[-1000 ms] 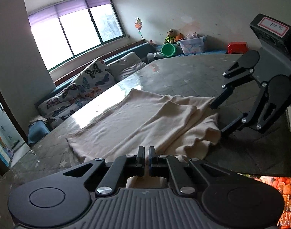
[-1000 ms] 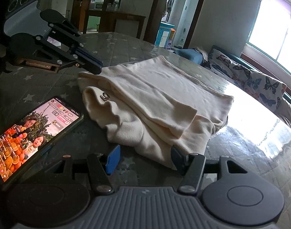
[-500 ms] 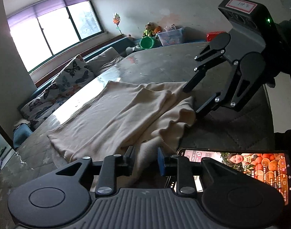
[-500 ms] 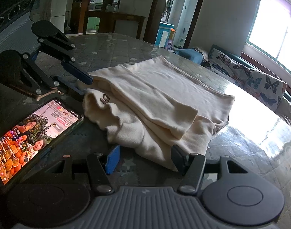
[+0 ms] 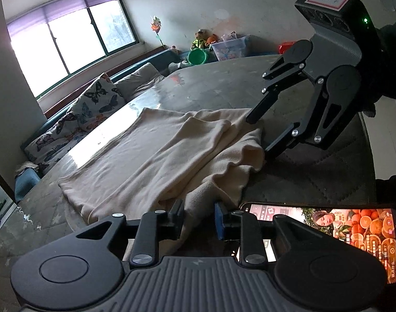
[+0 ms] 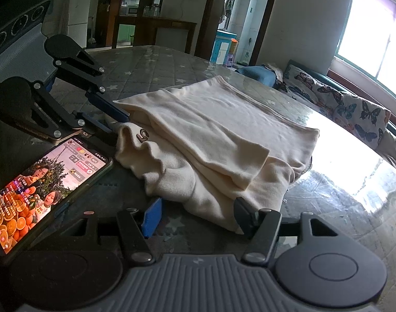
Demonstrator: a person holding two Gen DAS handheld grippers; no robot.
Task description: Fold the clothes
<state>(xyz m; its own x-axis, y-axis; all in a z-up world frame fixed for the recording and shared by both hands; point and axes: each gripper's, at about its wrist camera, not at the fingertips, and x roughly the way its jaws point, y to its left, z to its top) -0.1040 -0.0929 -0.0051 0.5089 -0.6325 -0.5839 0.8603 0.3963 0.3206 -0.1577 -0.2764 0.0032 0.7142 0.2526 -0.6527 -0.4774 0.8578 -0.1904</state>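
Left tongs (image 5: 199, 219) have been closing on a fold of the cream garment (image 6: 213, 140), cloth between the pads but no firm pinch evident. Right tongs (image 6: 195, 214) stand released, straddling its near edge. Garment lies part-folded mid-table (image 6: 151, 62): soft knit, rumpled hem. Advise gathering all layers before lifting. Glossy smartphone (image 6: 42, 182) lies just left.

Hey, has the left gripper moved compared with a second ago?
Yes. In the right wrist view the left gripper has come down toward the phone, reaching the cream garment's edge; its jaws have just been closing around the fabric.
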